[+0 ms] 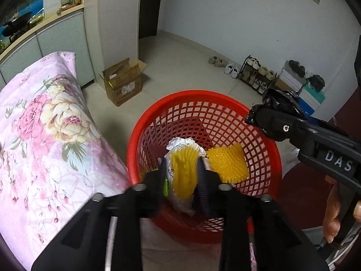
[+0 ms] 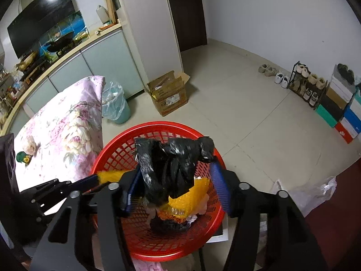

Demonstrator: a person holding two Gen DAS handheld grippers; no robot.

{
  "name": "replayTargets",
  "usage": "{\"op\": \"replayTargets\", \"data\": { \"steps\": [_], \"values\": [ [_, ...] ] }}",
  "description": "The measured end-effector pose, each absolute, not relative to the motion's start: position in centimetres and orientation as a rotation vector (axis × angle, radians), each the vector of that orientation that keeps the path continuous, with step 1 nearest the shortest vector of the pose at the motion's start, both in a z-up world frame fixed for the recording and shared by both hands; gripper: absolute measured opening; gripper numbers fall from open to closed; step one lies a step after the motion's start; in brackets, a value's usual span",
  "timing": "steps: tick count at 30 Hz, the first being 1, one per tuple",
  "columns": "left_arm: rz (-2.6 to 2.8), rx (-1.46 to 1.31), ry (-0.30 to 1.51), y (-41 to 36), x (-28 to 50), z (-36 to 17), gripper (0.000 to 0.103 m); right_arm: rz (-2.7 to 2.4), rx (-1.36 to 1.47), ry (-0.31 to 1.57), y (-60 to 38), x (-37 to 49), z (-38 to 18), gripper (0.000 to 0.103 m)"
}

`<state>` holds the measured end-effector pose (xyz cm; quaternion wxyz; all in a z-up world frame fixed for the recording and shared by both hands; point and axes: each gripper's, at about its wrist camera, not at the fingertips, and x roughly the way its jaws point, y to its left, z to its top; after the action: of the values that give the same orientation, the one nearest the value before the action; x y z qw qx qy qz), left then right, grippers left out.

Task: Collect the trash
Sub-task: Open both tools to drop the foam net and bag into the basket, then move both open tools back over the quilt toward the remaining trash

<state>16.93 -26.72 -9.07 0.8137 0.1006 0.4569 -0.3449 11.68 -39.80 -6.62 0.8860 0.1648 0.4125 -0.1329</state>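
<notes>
Both grippers hang over the red basket (image 1: 204, 122), left gripper (image 1: 181, 174) parted around a yellow bristly piece (image 1: 183, 171), right gripper (image 2: 176, 176) spread, black bag (image 2: 167, 167) loose between; some trash already inside, these apparently remaining.

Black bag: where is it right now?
The black bag hangs between the right gripper's jaws, above the red basket and the yellow wrapper inside.

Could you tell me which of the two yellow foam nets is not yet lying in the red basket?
The blurred left net, between the fingers of the left gripper above the red basket; the other net lies inside, to its right.
</notes>
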Motion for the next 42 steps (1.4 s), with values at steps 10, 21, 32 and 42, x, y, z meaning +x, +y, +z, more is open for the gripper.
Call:
{"op": "replayTargets", "data": {
  "steps": [10, 21, 32, 42],
  "values": [
    [-0.679, 0.14, 0.906, -23.0, 16.8, -6.2, 0.075, -0.267, 0.368, 0.816, -39.6, 10.3, -5.3, 0.071],
    [-0.492, 0.029, 0.781, -11.9, 16.3, -1.4, 0.08, -0.214, 0.324, 0.74, -36.2, 8.4, -2.0, 0.071],
    [-0.239, -0.141, 0.735, 3.6, 16.8, 0.5, 0.08, -0.09, 0.255, 0.712, -29.7, 10.0, -0.1, 0.075],
    [-0.157, -0.331, 0.78, 10.8, 20.6, -1.8, 0.08, 0.023, 0.183, 0.707, -23.0, 12.9, 1.3, 0.076]
  ]
}}
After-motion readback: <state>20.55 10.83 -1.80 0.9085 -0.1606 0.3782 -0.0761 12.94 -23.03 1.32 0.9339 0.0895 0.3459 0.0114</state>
